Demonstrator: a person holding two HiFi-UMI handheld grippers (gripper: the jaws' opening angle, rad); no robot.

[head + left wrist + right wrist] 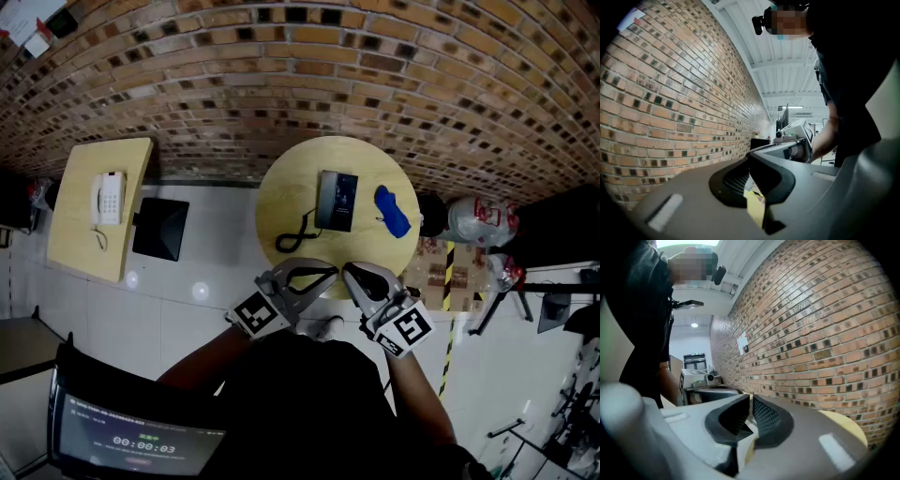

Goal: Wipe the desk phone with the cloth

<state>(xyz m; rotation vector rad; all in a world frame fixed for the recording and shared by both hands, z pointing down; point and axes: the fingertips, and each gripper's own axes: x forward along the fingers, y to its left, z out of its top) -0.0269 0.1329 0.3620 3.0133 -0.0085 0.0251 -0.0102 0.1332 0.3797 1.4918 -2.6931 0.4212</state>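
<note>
One cloth (392,211) lies beyond the right gripper (349,271), beside the desk phone (337,200).

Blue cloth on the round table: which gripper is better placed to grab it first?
Probably right. The blue cloth lies right of the desk phone, nearer the right gripper; the left gripper would have to cross over. Both are shut and empty by the round table.

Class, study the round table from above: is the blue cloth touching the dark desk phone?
Apart. The head view shows a strip of bare wood of the round table between the blue cloth and the desk phone.
</note>
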